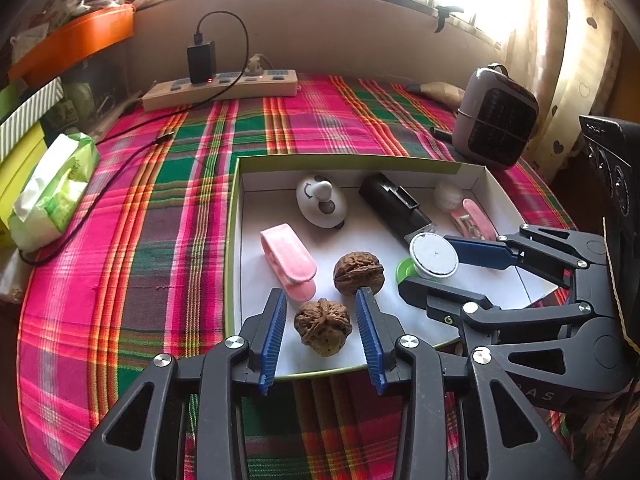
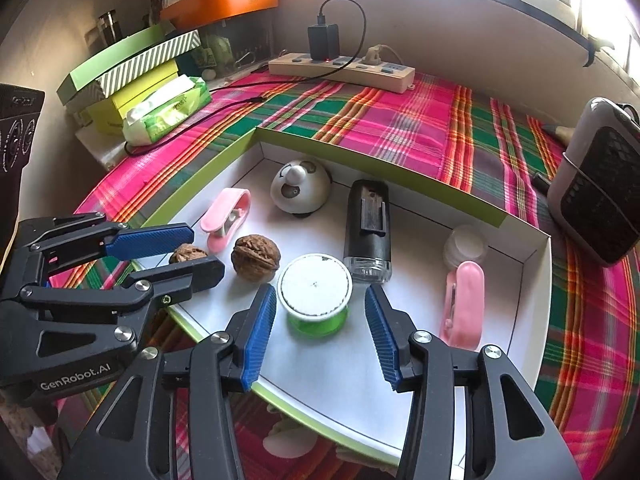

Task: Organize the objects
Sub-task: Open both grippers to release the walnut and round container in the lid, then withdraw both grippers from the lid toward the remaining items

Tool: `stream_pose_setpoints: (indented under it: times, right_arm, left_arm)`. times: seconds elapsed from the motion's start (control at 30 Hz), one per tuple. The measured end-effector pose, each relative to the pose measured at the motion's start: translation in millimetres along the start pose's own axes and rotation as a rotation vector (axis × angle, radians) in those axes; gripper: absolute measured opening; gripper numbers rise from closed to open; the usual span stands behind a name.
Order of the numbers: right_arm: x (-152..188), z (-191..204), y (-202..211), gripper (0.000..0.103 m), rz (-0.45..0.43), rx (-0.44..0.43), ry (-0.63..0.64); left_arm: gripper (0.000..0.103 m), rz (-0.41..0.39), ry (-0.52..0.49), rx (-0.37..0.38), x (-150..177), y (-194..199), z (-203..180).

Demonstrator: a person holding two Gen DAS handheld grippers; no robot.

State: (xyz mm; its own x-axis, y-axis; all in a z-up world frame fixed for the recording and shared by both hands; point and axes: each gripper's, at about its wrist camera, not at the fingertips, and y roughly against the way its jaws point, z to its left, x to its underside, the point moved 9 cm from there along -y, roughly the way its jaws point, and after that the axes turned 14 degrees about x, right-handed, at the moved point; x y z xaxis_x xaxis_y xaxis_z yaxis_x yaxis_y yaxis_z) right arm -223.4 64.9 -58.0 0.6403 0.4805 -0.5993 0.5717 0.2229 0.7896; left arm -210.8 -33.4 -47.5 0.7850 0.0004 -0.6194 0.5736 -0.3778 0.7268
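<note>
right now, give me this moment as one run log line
left gripper: open around walnut | right gripper: open around green spool | both in box

A plaid cloth (image 1: 320,120) in pink, green and orange is spread over the table. At its far edge, against the wall, a beige power strip (image 1: 220,89) is laid, with a black charger (image 1: 201,61) plugged in upright and a dark cable (image 1: 120,168) trailed across the cloth. A green tissue pack (image 2: 168,110) is placed beside stacked boxes (image 2: 132,76), under an orange tray (image 2: 220,2). A small grey heater (image 1: 496,118) is set by a heart-patterned curtain (image 1: 568,60).
</note>
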Motion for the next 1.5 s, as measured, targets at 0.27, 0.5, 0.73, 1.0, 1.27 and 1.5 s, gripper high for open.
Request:
stream_pose_setpoints:
  times: [0.27, 0.5, 0.73, 1.0, 1.27, 1.5]
  right_arm:
    - [1, -2, 10, 0.049, -0.018, 0.005, -0.022]
    - [3, -5, 24, 0.049, -0.042, 0.012, -0.038]
    - [9, -7, 40, 0.049, -0.071, 0.021, -0.048]
    - [22, -12, 59, 0.050, -0.090, 0.031, -0.084]
    - [46, -23, 74, 0.050, -0.096, 0.062, -0.130]
    - [68, -35, 79, 0.050, -0.085, 0.091, -0.164]
  left_arm:
    - [0.035, -0.024, -0.001, 0.000, -2, 11, -4]
    - [0.035, -0.043, -0.007, 0.002, -1, 20, -11]
    - [0.035, -0.064, -0.013, 0.010, 1, 31, -20]
    - [0.035, -0.081, -0.010, 0.031, 9, 41, -29]
    - [0.035, -0.067, -0.003, 0.065, 22, 37, -39]
    - [0.035, -0.040, -0.007, 0.104, 33, 27, -51]
